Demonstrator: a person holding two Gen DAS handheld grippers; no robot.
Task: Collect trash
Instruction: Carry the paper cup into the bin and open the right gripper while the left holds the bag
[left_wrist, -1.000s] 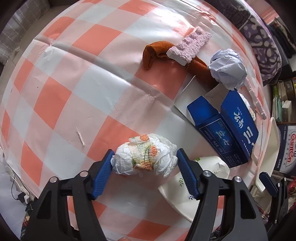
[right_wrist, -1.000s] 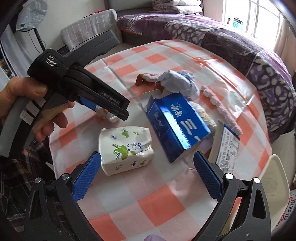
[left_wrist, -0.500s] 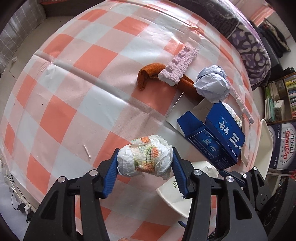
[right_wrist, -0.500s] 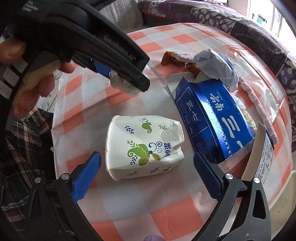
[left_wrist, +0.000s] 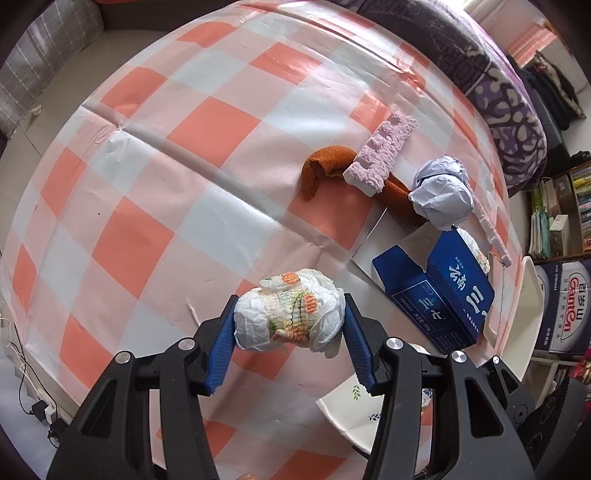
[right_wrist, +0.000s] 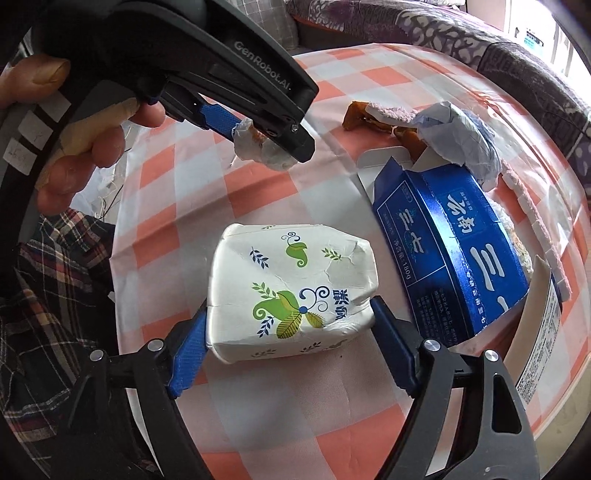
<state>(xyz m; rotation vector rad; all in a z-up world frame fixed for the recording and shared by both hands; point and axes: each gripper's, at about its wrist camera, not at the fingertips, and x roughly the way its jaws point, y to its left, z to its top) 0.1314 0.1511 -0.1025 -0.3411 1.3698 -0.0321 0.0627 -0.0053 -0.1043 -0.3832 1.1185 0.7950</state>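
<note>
My left gripper (left_wrist: 289, 306) is shut on a crumpled white tissue wad (left_wrist: 288, 317) with an orange print, held a little above the checked tablecloth (left_wrist: 207, 133). From the right wrist view the same gripper (right_wrist: 258, 144) and wad (right_wrist: 245, 146) hang at the upper left, in a person's hand (right_wrist: 85, 147). A crushed white paper cup (right_wrist: 295, 280) with green leaf print lies on its side. My right gripper (right_wrist: 290, 317) straddles it, its jaws closing, with both blue pads against the cup's sides. Part of the cup (left_wrist: 351, 402) shows below the left fingers.
An opened blue carton (right_wrist: 450, 251) lies right of the cup. Behind it sit a crumpled pale paper ball (left_wrist: 441, 197), an orange peel-like strip (left_wrist: 321, 166) and a pink foam piece (left_wrist: 384, 155). A purple sofa (left_wrist: 509, 122) borders the table's far side.
The left jaws closed on the tissue wad and raised it off the cloth. The right gripper sank toward the paper cup and its jaws narrowed onto the cup's sides.
</note>
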